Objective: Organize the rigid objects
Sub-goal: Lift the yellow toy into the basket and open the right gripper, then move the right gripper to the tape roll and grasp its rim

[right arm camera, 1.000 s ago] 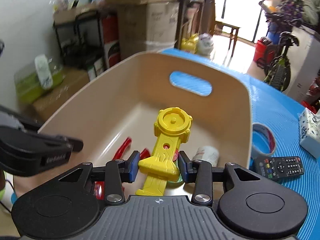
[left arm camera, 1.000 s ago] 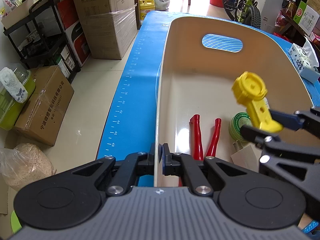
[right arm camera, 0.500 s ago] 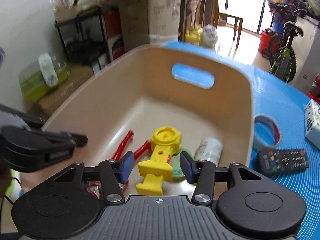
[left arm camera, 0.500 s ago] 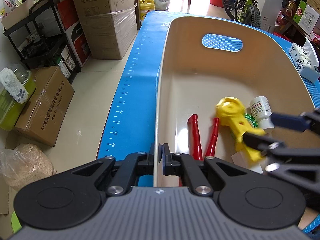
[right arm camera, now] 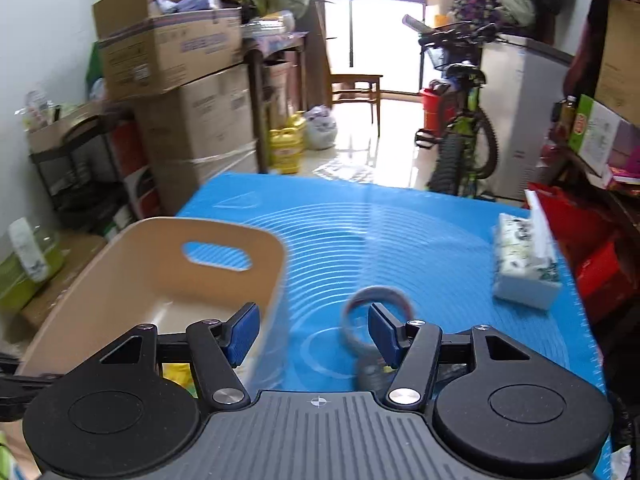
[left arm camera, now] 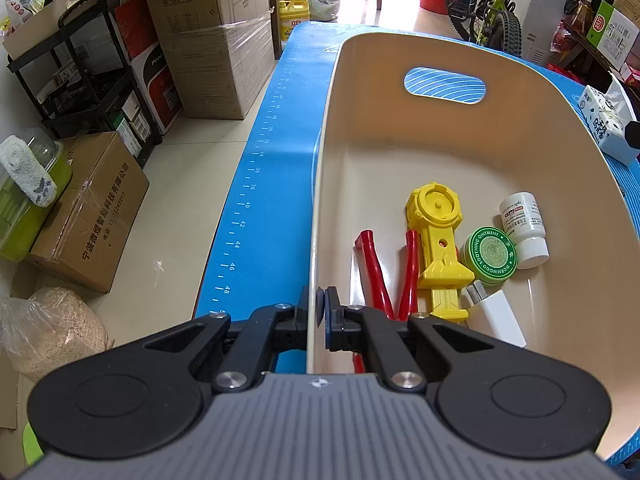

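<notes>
My left gripper [left arm camera: 319, 312] is shut on the near left wall of the beige bin [left arm camera: 400, 140]. In the bin lie a yellow toy launcher [left arm camera: 438, 240], red-handled pliers [left arm camera: 390, 276], a green ointment tin [left arm camera: 490, 254], a white pill bottle [left arm camera: 524, 228] and a white charger [left arm camera: 498, 316]. My right gripper [right arm camera: 314, 334] is open and empty, above the bin's right rim [right arm camera: 276, 280]. A tape roll [right arm camera: 376, 316] lies on the blue mat just past its right finger. A remote [right arm camera: 372, 376] shows partly behind that finger.
A tissue pack [right arm camera: 524, 264] sits on the blue mat [right arm camera: 400, 240] at the right, and also shows in the left wrist view [left arm camera: 604, 124]. Cardboard boxes [left arm camera: 208, 36], a black shelf cart [left arm camera: 80, 84] and a bicycle [right arm camera: 460, 140] stand on the floor beyond the table.
My right gripper opened and let the yellow toy launcher drop into the bin. It then pulled up and swung right toward the tape roll. The left gripper stayed put.
</notes>
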Available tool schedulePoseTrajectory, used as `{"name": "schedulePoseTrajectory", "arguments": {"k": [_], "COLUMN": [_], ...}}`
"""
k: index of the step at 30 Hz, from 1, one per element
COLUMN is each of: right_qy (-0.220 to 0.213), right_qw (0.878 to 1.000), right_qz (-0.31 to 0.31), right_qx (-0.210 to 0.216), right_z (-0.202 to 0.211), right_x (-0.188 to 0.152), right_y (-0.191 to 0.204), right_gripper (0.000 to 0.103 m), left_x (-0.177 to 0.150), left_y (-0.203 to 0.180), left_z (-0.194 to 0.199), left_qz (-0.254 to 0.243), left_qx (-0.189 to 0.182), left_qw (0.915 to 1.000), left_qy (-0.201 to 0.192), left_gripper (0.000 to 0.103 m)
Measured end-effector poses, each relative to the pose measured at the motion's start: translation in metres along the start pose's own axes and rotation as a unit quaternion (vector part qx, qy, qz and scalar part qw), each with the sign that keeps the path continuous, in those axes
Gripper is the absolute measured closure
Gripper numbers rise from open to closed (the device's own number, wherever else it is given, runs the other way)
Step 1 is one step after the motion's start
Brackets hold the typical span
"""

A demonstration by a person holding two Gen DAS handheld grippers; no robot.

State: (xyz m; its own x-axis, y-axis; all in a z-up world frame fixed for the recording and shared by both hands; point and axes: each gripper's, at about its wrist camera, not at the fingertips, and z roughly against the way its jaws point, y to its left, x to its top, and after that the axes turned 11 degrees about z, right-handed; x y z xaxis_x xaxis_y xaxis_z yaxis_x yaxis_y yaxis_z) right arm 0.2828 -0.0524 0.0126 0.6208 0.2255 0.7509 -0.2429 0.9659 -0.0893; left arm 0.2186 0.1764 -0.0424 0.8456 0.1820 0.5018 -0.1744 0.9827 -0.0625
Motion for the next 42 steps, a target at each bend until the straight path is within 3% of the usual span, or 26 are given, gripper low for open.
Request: {"name": "schedulePoseTrajectory", "arguments": {"k": [4,12,25,27,28,42], "right_qy": [0.011,0.048,0.081,0.086,0.085,0.034], "right_qw": [1.0,0.994,0.991,0.99,0.99,0.995], "right_qz": [0.026,0.1,0.106,0.107,0.109,0.087], "right_qx": [-0.007,-0.015,-0.016,-0.018,-0.018,-0.038], "right_z": [-0.03,-0.093,-0.149,-0.152,-0.152,-0.124], "right_x": [-0.008,-0.024,-0.033,-0.034,-0.034,-0.03], "right_y": [-0.016,-0.003,0.002,0.004,0.005,0.002], "right_gripper": [0.035,0.036,0.063,0.065,0.075,0.084], "left_x": [0.001,0.001,-0.001,-0.001,-0.001,0.0], "left_y": [0.001,0.001,-0.001,-0.001,-0.001,-0.001], "left_z": [0.0,0.0,-0.001,-0.001,-0.001,0.0], "left_qz": [0.001,0.001,0.001,0.0,0.0,-0.003], "left_qx": [0.0,0.0,0.001,0.002,0.002,0.007], "left_qw": [1.0,1.0,1.0,1.0,1.0,1.0], "left_qy": [0.001,0.002,0.002,0.002,0.002,0.003], "left_gripper": [0.097,0.097,0.097,0.097,0.097,0.096]}}
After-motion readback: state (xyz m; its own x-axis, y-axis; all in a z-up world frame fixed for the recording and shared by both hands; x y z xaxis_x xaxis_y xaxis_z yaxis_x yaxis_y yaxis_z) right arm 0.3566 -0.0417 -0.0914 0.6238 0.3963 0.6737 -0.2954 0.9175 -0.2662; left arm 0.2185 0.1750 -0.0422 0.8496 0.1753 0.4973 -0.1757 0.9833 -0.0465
